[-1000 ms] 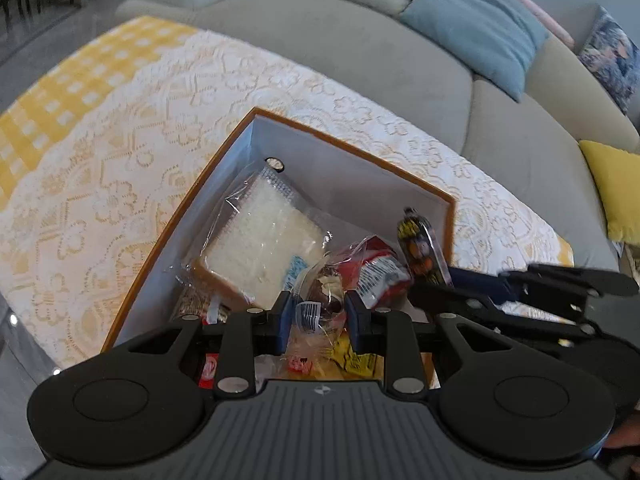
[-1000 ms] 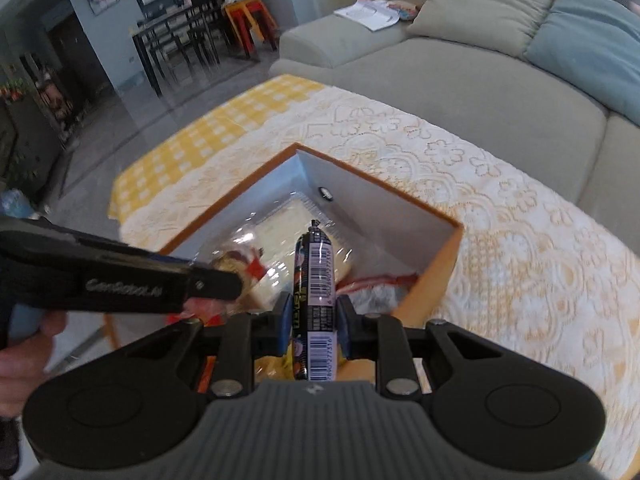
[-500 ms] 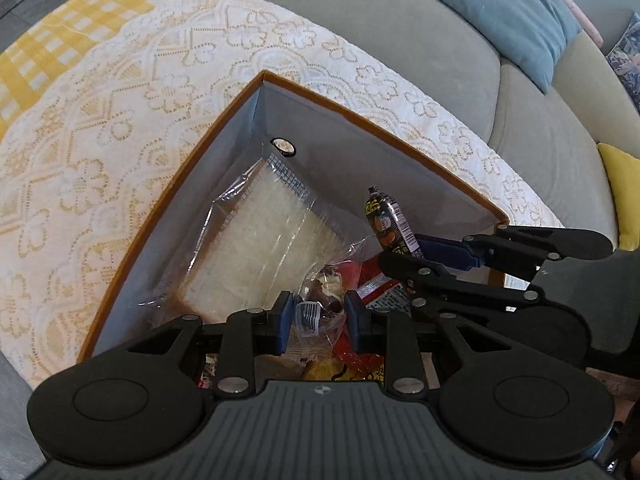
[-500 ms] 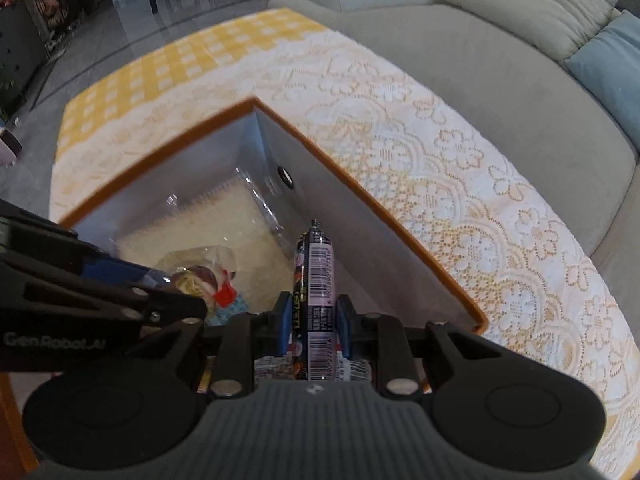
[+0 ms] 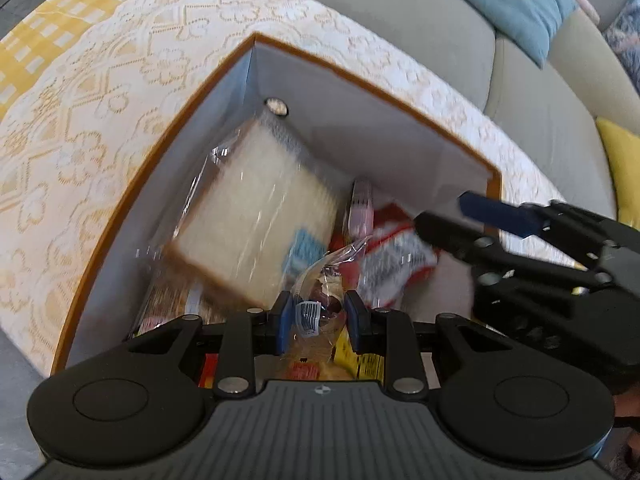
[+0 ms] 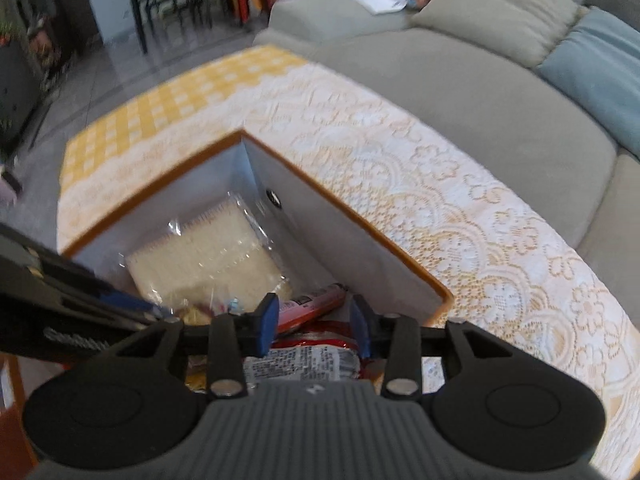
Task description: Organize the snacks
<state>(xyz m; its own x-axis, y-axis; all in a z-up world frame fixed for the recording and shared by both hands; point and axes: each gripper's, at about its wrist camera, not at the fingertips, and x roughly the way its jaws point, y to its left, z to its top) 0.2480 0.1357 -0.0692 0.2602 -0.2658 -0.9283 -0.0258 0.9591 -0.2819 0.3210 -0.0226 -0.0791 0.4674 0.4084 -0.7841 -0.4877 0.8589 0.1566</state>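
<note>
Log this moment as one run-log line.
left gripper: shut on clear wrapped snack | right gripper: opening, nothing gripped | sausage stick: lying in box | bread: in box

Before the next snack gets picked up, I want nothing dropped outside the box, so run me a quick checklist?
1. Sausage stick released by right tool: ok, jaws opening, stick lying in the box.
2. Left tool holding its clear-wrapped snack: ok, pads press on the wrapper.
3. Left tool over the box interior: ok.
4. Bread pack settled inside: ok, though tilted against the wall.
5. Tools clear of each other: cannot tell, they sit close.
6. Room left in box: ok, bare wall at the far corner.
</note>
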